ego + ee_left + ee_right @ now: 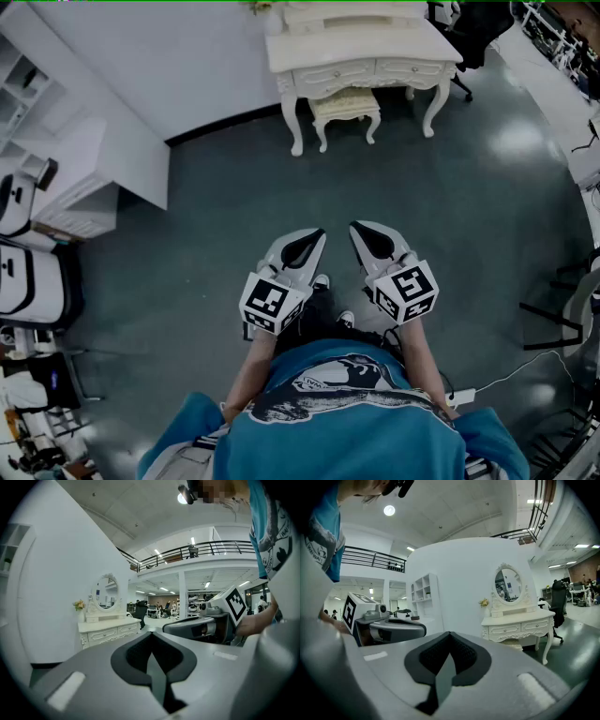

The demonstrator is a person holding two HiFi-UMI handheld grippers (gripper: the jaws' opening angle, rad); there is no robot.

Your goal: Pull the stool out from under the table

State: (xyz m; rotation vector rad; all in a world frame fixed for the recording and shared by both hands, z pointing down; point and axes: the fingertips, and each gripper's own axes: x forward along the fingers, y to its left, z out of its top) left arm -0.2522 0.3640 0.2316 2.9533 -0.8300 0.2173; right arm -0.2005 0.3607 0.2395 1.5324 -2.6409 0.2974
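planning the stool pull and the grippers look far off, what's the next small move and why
Probably step forward toward the dressing table. The stool sits tucked under it, far ahead of the left gripper and right gripper, which are both shut and empty. Opening one can wait until the stool is within reach.

The cream stool [346,105] sat tucked under the white worktop [366,47] at the far side of the grey floor [216,216]. Well apart from it, near the person in a teal shirt [347,422], the left claw [317,234] and right claw [357,228] were held side by side, pointing towards the worktop.
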